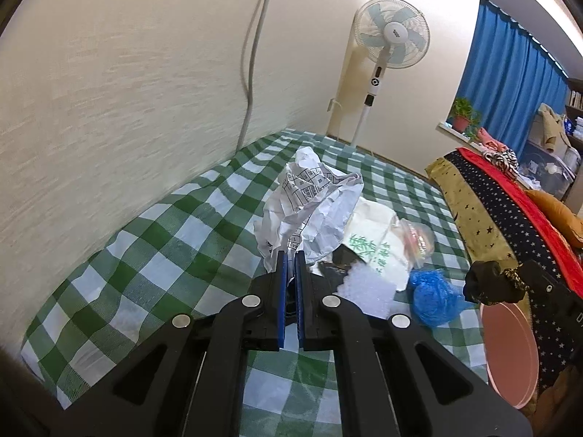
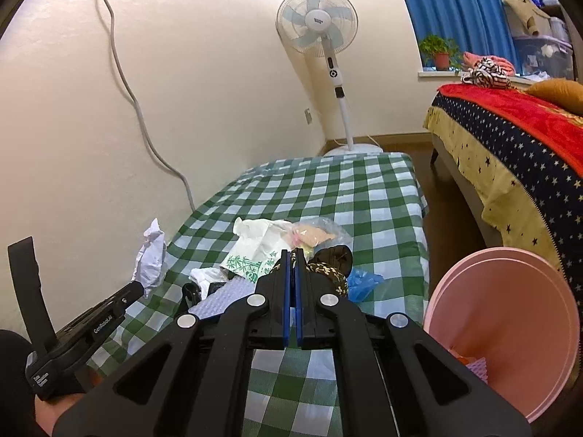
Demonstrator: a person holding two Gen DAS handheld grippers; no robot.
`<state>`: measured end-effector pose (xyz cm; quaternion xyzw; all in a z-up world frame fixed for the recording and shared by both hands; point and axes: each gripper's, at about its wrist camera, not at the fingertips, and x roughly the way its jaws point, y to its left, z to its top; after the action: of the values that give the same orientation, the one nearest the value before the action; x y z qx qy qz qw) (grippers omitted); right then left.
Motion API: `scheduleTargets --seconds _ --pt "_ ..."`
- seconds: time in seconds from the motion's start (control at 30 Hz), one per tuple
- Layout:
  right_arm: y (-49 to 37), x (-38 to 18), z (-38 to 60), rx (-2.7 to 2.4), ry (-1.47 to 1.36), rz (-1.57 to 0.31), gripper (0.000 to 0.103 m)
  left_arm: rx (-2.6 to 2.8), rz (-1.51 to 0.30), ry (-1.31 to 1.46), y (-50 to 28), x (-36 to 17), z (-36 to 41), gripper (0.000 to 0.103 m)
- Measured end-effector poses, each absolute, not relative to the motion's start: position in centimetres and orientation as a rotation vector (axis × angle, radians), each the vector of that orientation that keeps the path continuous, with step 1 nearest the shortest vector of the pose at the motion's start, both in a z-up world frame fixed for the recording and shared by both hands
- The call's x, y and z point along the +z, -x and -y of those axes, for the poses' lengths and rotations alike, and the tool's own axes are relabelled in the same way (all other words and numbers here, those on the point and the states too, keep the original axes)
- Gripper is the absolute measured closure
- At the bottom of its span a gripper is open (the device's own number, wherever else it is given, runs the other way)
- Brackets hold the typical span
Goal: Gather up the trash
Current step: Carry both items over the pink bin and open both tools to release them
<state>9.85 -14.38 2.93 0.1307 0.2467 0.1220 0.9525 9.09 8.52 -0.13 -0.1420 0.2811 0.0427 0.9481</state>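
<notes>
- Left claw [image 1: 290, 255] is clenching the crumpled paper [image 1: 309, 204], and we are holding it above the counter's [image 1: 153, 240] wall-side edge.
- Right claw [image 2: 293, 253] is gripping a dark patterned scrap [image 2: 329, 267].
- We are judging this the carrying step; next, both loads need releasing over the pink bin [image 2: 510, 313] beside the counter's right edge.

Left gripper [image 1: 290, 255] and right gripper [image 2: 292, 253], both clamped tight
</notes>
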Motion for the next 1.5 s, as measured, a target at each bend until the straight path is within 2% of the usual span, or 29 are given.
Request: scheduleTargets --seconds 0.63,1.5 --pt "-6.1 5.1 17.3 0.197 -0.260 -0.444 0.101 -0.017 -0.549 0.238 -7.0 1.3 -5.7 0.099" --pt "-3.7 7.8 23.5 0.073 -0.280 -0.463 0.101 -0.192 -0.544 0.177 -6.0 2.3 0.1 0.099"
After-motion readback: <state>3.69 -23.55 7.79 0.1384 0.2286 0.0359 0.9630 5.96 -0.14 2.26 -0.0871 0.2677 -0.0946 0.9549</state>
